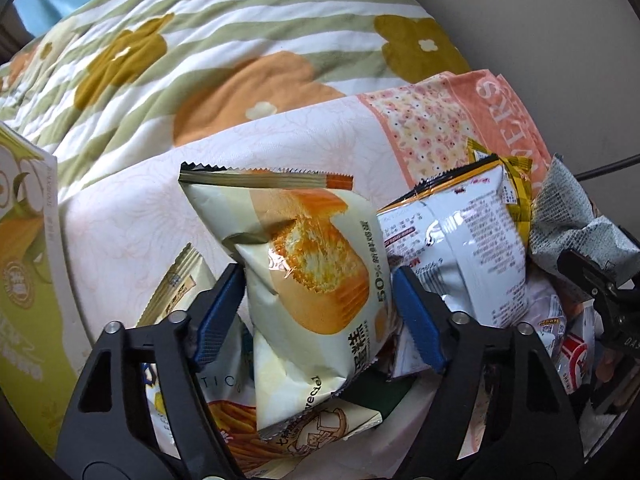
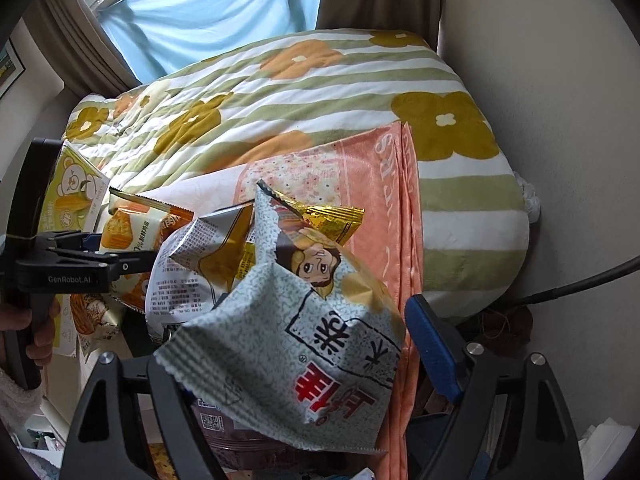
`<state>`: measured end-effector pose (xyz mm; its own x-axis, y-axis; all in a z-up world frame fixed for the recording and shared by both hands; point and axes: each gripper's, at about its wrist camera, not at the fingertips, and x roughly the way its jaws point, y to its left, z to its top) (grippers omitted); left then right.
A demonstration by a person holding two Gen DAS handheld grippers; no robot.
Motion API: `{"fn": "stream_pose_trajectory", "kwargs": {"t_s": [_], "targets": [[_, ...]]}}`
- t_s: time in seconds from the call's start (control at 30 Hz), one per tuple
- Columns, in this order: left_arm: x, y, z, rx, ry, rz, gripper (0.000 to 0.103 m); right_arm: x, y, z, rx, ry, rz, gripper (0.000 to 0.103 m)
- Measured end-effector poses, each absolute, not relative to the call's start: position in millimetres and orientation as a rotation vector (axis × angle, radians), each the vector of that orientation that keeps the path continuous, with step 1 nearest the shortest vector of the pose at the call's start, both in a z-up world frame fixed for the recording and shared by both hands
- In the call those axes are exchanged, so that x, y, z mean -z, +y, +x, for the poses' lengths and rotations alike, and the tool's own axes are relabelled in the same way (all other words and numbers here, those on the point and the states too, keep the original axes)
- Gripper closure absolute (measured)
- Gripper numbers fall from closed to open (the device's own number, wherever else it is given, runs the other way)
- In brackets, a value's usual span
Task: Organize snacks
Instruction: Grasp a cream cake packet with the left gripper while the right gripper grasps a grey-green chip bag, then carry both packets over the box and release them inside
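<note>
A cream cake packet point(image 1: 312, 264) with a picture of an orange cake stands on a heap of snack packets. My left gripper point(image 1: 318, 300) is shut on it, one blue pad against each flank. The right wrist view shows that gripper point(image 2: 120, 252) from the side, on the same packet point(image 2: 124, 228). A grey speckled packet point(image 2: 304, 344) with red characters lies between the fingers of my right gripper point(image 2: 292, 328). It hides the left finger, and the right pad point(image 2: 432, 344) sits right at its edge. Whether the pads press it I cannot tell.
A white-and-yellow packet point(image 1: 460, 240) and a fries packet point(image 1: 232, 420) lie in the heap on a peach cloth point(image 1: 440, 120) over a floral quilt point(image 1: 200, 60). A green bear box point(image 1: 24, 260) stands at the left. A hand point(image 2: 36, 332) holds the left gripper. A black cable point(image 2: 580, 284) runs along the right.
</note>
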<state>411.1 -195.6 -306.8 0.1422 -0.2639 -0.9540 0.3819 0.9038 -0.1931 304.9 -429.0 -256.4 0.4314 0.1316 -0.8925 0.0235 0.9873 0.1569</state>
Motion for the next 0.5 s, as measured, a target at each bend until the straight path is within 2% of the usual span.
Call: {"fn": "stream_pose_trajectory", "kwargs": {"t_s": [0.1, 0.17, 0.33, 0.43, 0.5], "targets": [[305, -194, 411, 0.48, 1.348, 0.092, 0.039, 260, -429, 305, -0.064, 1.134, 0.156, 0.028], [304, -193, 410, 0.479, 1.351, 0.09, 0.04, 262, -430, 305, -0.059, 1.139, 0.158, 0.033], [300, -192, 403, 0.477, 1.348, 0.088, 0.041, 261, -433, 302, -0.048, 1.134, 0.174, 0.038], [295, -190, 399, 0.472, 1.339, 0.086, 0.041, 259, -433, 301, -0.055, 1.126, 0.18, 0.047], [290, -189, 396, 0.463, 1.325, 0.091, 0.041, 257, -432, 300, -0.061, 1.125, 0.179, 0.05]]}}
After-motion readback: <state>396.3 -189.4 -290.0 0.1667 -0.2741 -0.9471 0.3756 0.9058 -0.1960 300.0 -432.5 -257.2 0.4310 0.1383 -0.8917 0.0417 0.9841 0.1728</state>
